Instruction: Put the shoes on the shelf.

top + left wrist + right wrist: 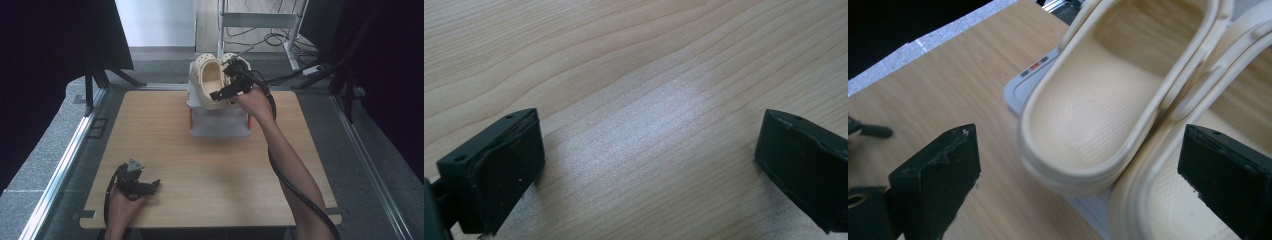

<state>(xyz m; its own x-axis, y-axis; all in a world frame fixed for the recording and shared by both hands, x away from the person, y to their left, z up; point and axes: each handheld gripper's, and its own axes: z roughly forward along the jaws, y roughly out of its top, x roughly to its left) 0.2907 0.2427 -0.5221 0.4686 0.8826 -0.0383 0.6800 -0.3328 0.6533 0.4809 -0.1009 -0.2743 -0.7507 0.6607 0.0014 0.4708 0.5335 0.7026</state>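
High view: two cream clogs (212, 80) side by side on a grey stand (220, 125) at the bench (200, 165) far edge; right gripper (231, 84) over them. Left gripper (145, 187) near front edge (resting).
Left gripper view: jaws wide apart, holding nothing.
Right gripper view: jaws wide, clogs' heels between, unpressed.

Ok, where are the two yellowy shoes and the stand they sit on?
left shoe (1083, 125), right gripper view, on its heel footbed.
right shoe (1168, 200), right gripper view, on its footbed.
grey stand (220, 125), high view, on its front wall.
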